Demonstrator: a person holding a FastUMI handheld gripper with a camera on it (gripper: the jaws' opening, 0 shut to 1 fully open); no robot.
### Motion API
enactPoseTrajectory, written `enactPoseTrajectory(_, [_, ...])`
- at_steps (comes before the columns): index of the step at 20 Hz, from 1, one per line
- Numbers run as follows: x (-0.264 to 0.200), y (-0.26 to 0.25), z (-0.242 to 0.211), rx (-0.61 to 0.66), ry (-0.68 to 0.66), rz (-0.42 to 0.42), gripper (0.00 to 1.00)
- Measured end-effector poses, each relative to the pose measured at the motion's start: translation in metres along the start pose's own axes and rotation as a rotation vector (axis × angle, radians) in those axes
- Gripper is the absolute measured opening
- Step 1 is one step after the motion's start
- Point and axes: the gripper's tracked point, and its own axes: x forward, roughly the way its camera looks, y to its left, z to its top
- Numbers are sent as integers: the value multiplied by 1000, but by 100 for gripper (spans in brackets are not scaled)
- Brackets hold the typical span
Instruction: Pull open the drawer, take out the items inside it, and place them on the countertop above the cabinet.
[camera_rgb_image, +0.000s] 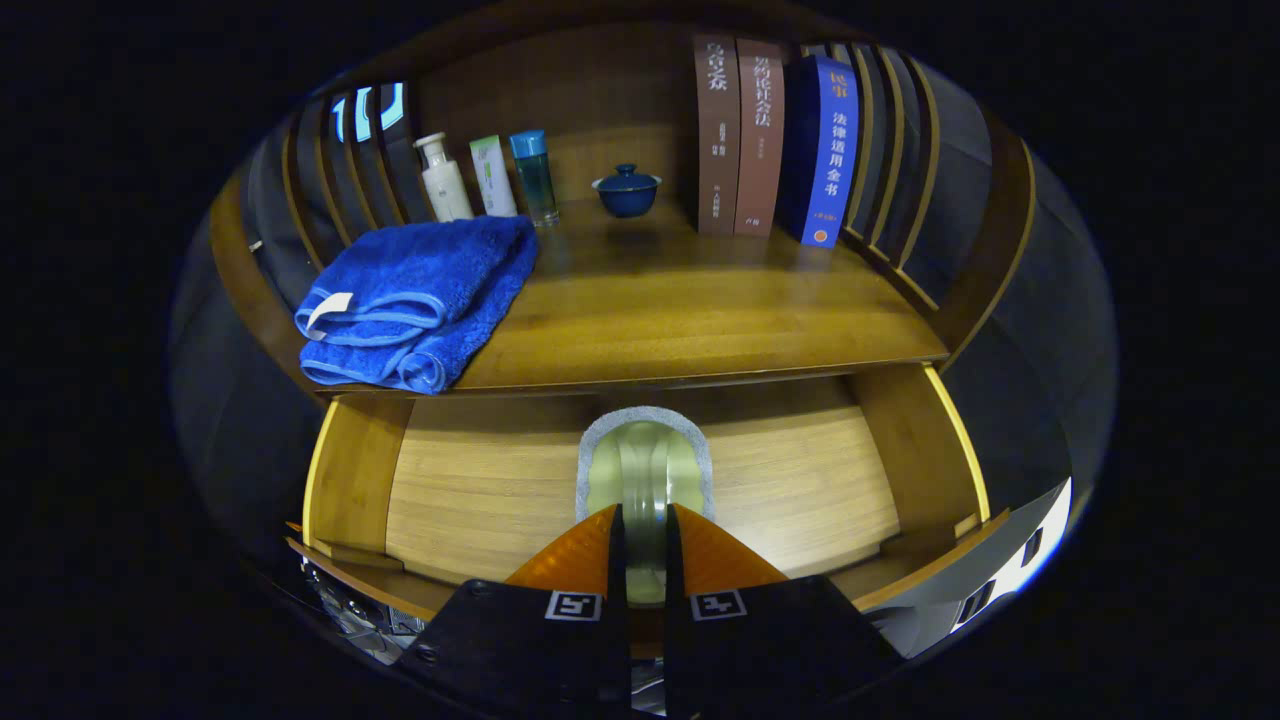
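The fingers (640, 520) pinch a pale green, grey-rimmed item (645, 470) inside the open drawer (480, 490) — a thin edge hold may slip during lifting toward the surface (680, 310).

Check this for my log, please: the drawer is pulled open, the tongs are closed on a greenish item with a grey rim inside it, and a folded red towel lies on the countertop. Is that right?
One detail is wrong: the towel on the countertop is blue, not red, as the gripper view shows. The rest stands: the drawer is pulled open, and the tongs are closed on the greenish item with a grey rim inside it.
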Motion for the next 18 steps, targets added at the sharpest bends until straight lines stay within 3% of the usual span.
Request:
enactPoseTrajectory(9, [-47, 5, 72, -33, -127, 0, 17])
enactPoseTrajectory(18, [5, 14, 142, -91, -121, -9, 17])
